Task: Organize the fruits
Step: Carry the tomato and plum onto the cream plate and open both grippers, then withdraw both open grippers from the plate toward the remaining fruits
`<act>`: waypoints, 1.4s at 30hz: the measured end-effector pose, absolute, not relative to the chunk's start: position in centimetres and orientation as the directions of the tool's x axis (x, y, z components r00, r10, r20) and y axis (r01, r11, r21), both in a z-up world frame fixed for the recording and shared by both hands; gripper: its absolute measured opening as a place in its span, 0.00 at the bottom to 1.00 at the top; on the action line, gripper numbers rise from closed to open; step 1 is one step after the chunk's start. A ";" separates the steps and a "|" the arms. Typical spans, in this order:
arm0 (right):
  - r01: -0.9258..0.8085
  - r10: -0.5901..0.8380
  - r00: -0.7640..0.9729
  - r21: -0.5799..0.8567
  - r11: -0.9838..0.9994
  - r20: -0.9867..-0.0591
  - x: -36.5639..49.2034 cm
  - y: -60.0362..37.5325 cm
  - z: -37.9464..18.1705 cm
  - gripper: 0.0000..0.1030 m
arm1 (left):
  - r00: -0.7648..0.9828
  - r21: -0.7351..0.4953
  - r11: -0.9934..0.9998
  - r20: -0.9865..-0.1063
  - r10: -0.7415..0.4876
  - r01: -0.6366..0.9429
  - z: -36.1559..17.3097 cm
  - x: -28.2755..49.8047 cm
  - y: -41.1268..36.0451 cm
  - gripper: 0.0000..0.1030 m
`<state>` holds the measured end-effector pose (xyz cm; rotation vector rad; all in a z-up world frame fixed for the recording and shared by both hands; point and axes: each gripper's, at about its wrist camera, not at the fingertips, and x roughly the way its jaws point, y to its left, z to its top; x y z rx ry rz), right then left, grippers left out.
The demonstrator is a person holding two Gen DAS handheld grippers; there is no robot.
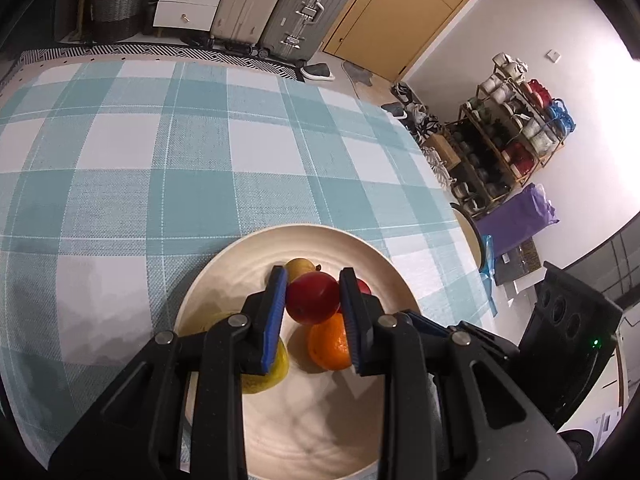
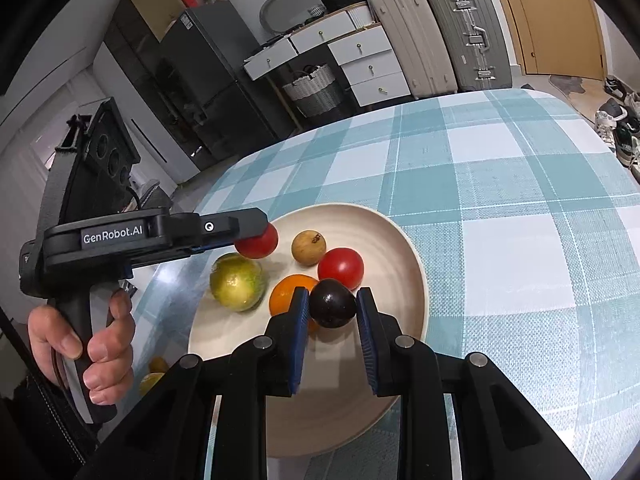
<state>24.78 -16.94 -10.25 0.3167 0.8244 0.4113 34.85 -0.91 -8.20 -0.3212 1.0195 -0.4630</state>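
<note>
A cream plate [image 1: 384, 260] [image 2: 412, 256] sits on the checked tablecloth. My left gripper [image 1: 314, 286] is shut on a red fruit [image 1: 312, 298] and holds it over the plate; it also shows in the right wrist view [image 2: 256, 240]. My right gripper [image 2: 333, 300] is shut on a dark purple fruit [image 2: 333, 309] above the plate. On the plate lie an orange [image 1: 328, 344] [image 2: 290, 298], a green-yellow fruit [image 2: 237, 287] [image 1: 276, 372], a small tan fruit [image 2: 308, 248] [image 1: 301, 267] and a red tomato [image 2: 341, 268].
The blue-and-white checked table [image 1: 160, 160] spreads beyond the plate. Yellow fruits [image 2: 154, 376] lie off the table's left edge, below. Suitcases [image 2: 440, 32], drawers and a basket stand behind. A shelf of cups [image 1: 512, 132] stands to the right.
</note>
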 end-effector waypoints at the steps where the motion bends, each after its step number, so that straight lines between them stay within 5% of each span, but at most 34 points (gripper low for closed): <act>1: -0.227 0.469 0.609 0.426 0.876 -0.640 24.9 -16.9 -10.3 0.24 | 0.437 -0.466 0.857 -0.739 -0.513 0.220 -8.3 35.0 -1.0 0.23; 7: -0.216 0.474 0.602 0.440 0.871 -0.643 25.2 -17.1 -10.8 0.30 | 0.417 -0.472 0.856 -0.749 -0.515 0.210 -8.4 34.8 -1.1 0.24; 10: -0.226 0.500 0.626 0.474 0.851 -0.599 24.5 -17.7 -10.2 0.52 | 0.424 -0.480 0.850 -0.738 -0.524 0.216 -8.0 34.3 -0.9 0.37; 15: -0.241 0.479 0.667 0.444 0.863 -0.571 23.2 -18.0 -8.5 0.53 | 0.450 -0.472 0.853 -0.726 -0.519 0.222 -6.6 33.4 -0.6 0.40; 19: -0.228 0.457 0.693 0.432 0.872 -0.558 22.1 -18.6 -7.4 0.62 | 0.486 -0.450 0.861 -0.713 -0.505 0.235 -5.1 31.7 -0.5 0.58; 26: -0.217 0.414 0.739 0.395 0.893 -0.531 19.3 -19.1 -5.4 0.65 | 0.556 -0.369 0.894 -0.700 -0.448 0.256 -2.1 27.5 -1.1 0.67; 32: -0.203 0.367 0.790 0.354 0.913 -0.492 16.4 -18.9 -3.3 0.97 | 0.638 -0.323 0.910 -0.650 -0.413 0.259 0.8 23.3 -1.0 0.78; 42: -0.195 0.337 0.824 0.330 0.924 -0.456 12.0 -18.7 -1.2 1.00 | 0.717 -0.288 0.932 -0.600 -0.354 0.219 3.6 16.7 1.0 0.86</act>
